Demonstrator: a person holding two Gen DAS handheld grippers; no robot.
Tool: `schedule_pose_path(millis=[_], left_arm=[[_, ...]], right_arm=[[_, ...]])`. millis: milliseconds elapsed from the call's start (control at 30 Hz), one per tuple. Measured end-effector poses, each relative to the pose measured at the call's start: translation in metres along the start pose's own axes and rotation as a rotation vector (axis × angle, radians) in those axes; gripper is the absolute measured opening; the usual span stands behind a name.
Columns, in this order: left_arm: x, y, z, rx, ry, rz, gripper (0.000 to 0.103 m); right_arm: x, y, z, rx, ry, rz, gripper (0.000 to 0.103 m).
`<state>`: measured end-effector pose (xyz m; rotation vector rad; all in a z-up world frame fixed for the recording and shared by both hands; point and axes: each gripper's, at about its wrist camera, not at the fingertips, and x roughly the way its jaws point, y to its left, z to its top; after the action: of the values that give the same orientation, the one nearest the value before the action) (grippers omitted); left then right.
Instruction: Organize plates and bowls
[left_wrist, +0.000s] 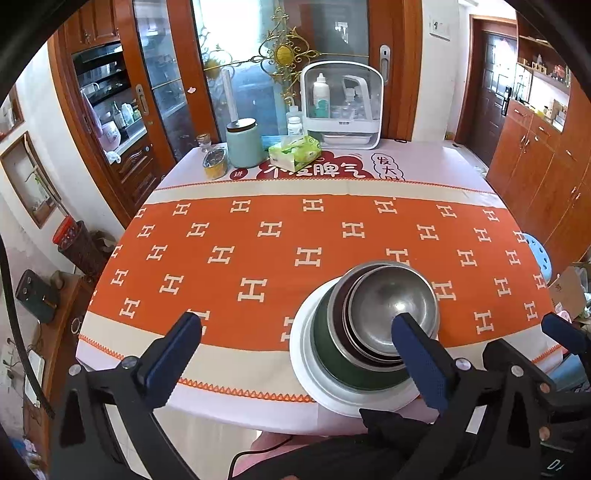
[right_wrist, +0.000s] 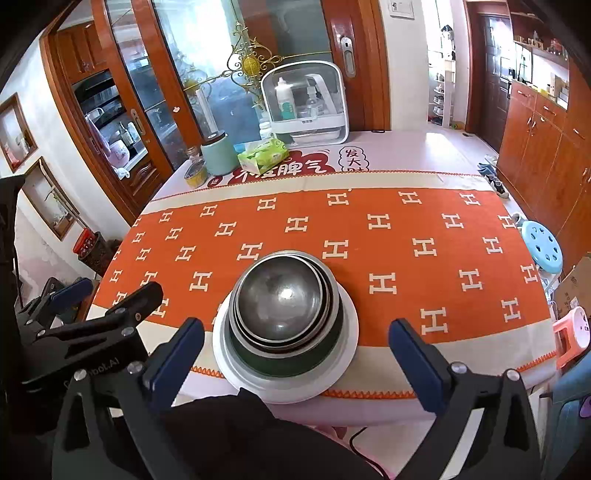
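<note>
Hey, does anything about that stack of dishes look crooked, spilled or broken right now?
Nothing is spilled or broken. The metal bowls are nested neatly in a green bowl on the white plate. The only oddity: the plate sits close to the table's near edge.

Bare orange cloth (right_wrist: 369, 229) is lying open ahead of me. Only the bowl stack (right_wrist: 282, 306) is sitting near; jars and boxes (right_wrist: 258, 155) are crowding the far edge.
</note>
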<state>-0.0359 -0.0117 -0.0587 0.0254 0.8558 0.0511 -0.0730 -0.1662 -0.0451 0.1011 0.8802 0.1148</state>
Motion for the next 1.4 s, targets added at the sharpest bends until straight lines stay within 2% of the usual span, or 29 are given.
schedule_pose_path(millis=[500,1400], left_arm=[[0.003,-0.001,0.003,0.014,-0.002,-0.002,0.102],[0.003,-0.015,0.001,-0.04,0.016,0.035,0.102]], right_arm=[[0.004,-0.003,0.002,0.025,-0.006,-0.021,0.103],[0.01,-0.02,0.008,-0.015,0.033,0.017,0.103]])
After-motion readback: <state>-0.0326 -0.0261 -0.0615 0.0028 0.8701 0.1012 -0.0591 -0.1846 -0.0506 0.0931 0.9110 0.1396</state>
